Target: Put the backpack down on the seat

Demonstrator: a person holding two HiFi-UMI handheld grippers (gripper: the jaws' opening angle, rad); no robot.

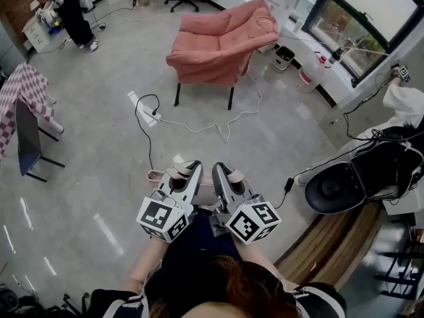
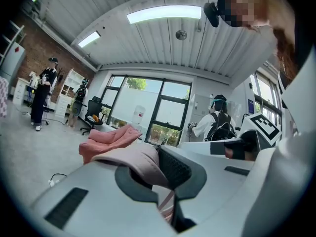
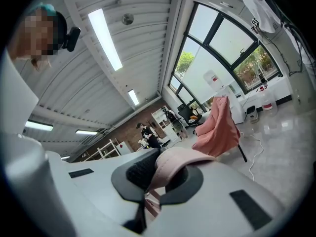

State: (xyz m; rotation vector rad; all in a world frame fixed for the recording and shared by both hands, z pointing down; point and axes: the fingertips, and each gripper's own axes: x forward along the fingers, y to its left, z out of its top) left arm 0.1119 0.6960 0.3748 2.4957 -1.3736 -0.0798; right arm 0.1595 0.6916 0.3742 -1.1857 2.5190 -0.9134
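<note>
Ahead of your left claw (image 1: 187,171) a white power strip (image 1: 143,108) and its black cable (image 1: 147,134) lie on the floor. Far to its left stands 1 checkered table (image 1: 23,85). Well right of your right claw (image 1: 222,172) sits 1 black round chair (image 1: 334,187). Far ahead-left stands 1 person (image 1: 69,8).

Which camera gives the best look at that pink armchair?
The head view: the whole pink armchair shows from above, legs included. The left gripper view catches only part of it, behind the pink strap; the right gripper view shows it small and tilted.

Matt cloth backpack strap (image 2: 138,161); glossy floor (image 1: 99,177)
</note>
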